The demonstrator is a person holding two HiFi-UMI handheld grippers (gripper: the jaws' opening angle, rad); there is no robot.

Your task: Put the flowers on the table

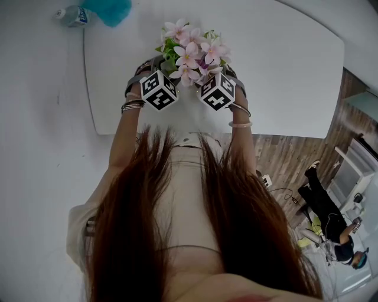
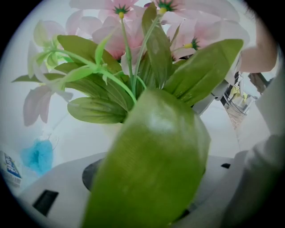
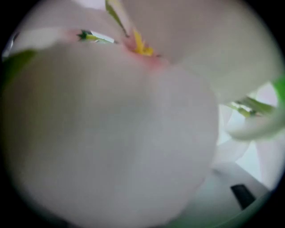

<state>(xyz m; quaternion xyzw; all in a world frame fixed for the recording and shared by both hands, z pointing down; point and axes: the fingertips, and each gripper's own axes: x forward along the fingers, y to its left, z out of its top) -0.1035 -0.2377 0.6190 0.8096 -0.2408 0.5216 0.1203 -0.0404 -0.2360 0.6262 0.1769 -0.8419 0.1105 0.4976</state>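
Note:
A bunch of pink flowers (image 1: 192, 52) with green leaves is over the near part of the white table (image 1: 283, 71). My left gripper (image 1: 152, 74) and right gripper (image 1: 225, 75) press in on it from either side, marker cubes toward me. In the left gripper view a big green leaf (image 2: 151, 164) covers the jaws, with pink blooms (image 2: 124, 26) above and only grey fingers (image 2: 53, 182) showing at the edges. A pale petal (image 3: 111, 133) fills the right gripper view and hides those jaws. The stems and any pot are hidden.
A plastic bottle (image 1: 74, 16) and a fluffy blue thing (image 1: 109, 9) lie at the table's far left corner. The table's near edge runs just under my wrists. Wooden floor (image 1: 283, 159) and a person (image 1: 331, 218) are at lower right.

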